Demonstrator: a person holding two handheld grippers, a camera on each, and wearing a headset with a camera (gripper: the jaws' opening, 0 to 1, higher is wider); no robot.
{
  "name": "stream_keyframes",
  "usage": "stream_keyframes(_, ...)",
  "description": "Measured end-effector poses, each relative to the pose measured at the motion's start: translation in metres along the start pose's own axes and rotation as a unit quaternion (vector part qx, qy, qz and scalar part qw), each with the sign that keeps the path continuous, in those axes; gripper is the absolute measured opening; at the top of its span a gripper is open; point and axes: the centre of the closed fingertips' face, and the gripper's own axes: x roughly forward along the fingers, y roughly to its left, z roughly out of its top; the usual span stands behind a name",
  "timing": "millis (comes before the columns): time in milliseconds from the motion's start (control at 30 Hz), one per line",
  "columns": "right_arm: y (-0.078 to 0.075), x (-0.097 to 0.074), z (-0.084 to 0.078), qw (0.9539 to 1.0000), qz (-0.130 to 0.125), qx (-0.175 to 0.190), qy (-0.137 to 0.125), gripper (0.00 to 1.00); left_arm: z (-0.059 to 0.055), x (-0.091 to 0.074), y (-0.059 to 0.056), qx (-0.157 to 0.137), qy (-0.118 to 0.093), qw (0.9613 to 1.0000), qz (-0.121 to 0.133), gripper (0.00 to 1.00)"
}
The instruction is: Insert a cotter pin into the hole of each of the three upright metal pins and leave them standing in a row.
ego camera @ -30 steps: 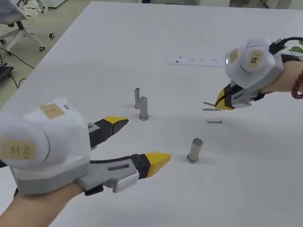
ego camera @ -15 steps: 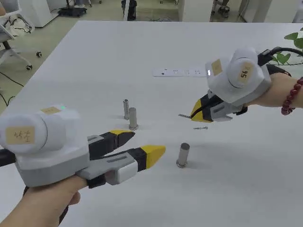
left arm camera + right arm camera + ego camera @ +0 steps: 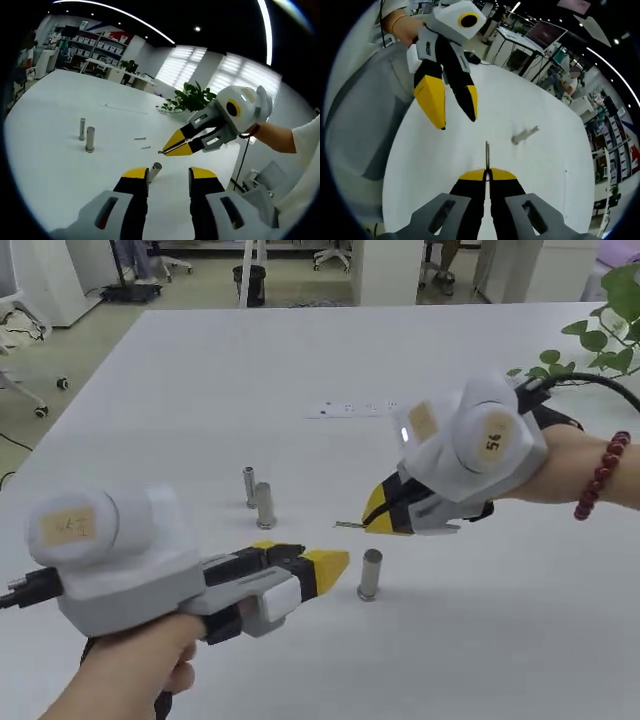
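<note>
Three upright metal pins stand on the white table (image 3: 200, 390): two close together (image 3: 249, 486) (image 3: 265, 505) and one nearer me (image 3: 370, 574). My right gripper (image 3: 383, 515) hovers just above and behind the near pin, shut on a thin cotter pin (image 3: 348, 525) that sticks out of its tips (image 3: 487, 152). My left gripper (image 3: 300, 558) is open, its yellow tips just left of the near pin (image 3: 155, 171). In the left gripper view, two more cotter pins (image 3: 140, 138) (image 3: 146, 147) lie on the table behind it.
A white power strip (image 3: 350, 408) lies at the far middle of the table. A leafy plant (image 3: 620, 310) stands at the right edge. Office chairs and a bin sit on the floor beyond the table's left and far edges.
My right gripper has lifted a cotter pin off the table and carried it left toward the near metal pin. My left gripper has drawn closer to that pin.
</note>
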Motion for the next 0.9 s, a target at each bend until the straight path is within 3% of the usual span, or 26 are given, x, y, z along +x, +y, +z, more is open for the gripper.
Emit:
stream_keyframes(600, 0.029, 0.008, 0.022, 0.9993, 0.025, -0.019, -0.021, 0.03, -0.012, 0.008, 0.003, -0.064, 0.007, 0.9979, 0.006, 0.19)
stream_keyframes(767, 0.034, 0.011, 0.028, 0.999, 0.03, -0.023, -0.025, 0.03, -0.014, 0.007, 0.004, -0.087, 0.0, 0.9962, 0.005, 0.14)
stream_keyframes(900, 0.037, 0.012, 0.031, 0.9989, 0.031, -0.024, -0.027, 0.03, -0.016, 0.005, 0.005, -0.089, 0.002, 0.996, 0.01, 0.09)
